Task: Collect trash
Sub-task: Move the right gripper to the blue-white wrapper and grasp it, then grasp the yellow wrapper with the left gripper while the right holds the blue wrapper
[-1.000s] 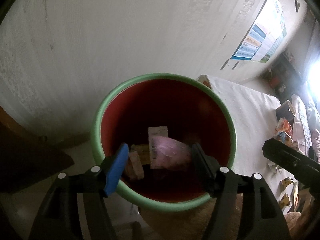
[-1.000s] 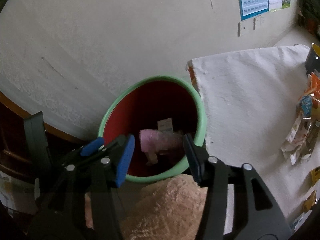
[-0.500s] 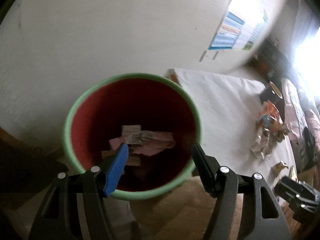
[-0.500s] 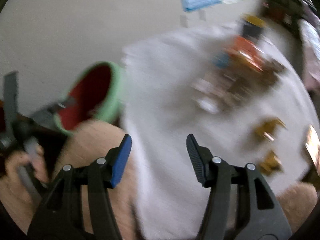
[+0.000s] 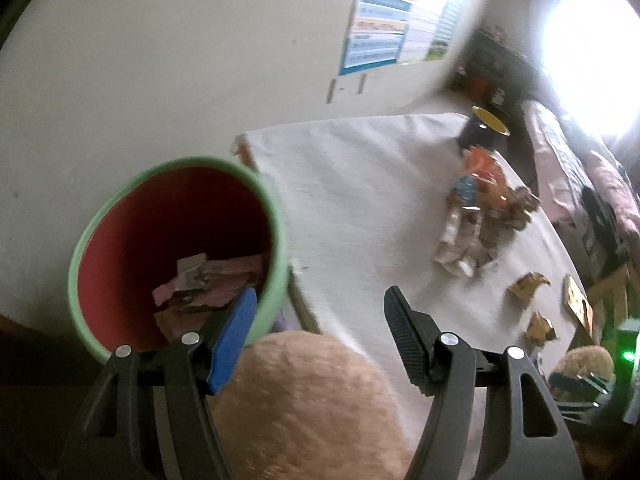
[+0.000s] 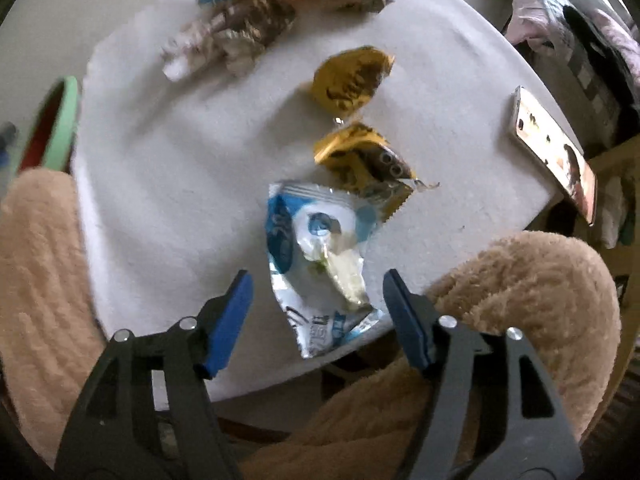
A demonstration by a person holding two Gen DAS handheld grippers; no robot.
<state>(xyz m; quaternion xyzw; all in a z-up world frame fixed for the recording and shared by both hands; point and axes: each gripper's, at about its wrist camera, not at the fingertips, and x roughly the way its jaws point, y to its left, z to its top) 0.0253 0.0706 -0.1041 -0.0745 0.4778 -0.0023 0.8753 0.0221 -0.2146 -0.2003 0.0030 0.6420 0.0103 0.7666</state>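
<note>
A green-rimmed red bin (image 5: 176, 248) stands beside the white-clothed table (image 5: 360, 208) and holds pink and white wrappers (image 5: 208, 280). My left gripper (image 5: 320, 320) is open and empty, between the bin's rim and the table's near edge. My right gripper (image 6: 316, 300) is open and empty, just above a blue and white wrapper (image 6: 320, 256) at the table's front edge. Two yellow wrappers (image 6: 360, 160) (image 6: 350, 80) lie beyond it. A pile of crumpled wrappers (image 6: 240, 36) lies at the far side; it also shows in the left wrist view (image 5: 480, 220).
A dark cup with a yellow inside (image 5: 486, 132) stands at the table's far end. A phone (image 6: 552, 152) lies at the table's right edge. My tan fleece knees (image 6: 500, 320) sit under the near edge. The bin's rim (image 6: 60, 120) shows at left. A poster (image 5: 392, 28) hangs on the wall.
Both grippers have swung right, away from the bin. The right one has gone from over the bin to over the blue and white wrapper on the table. Both stay open.
</note>
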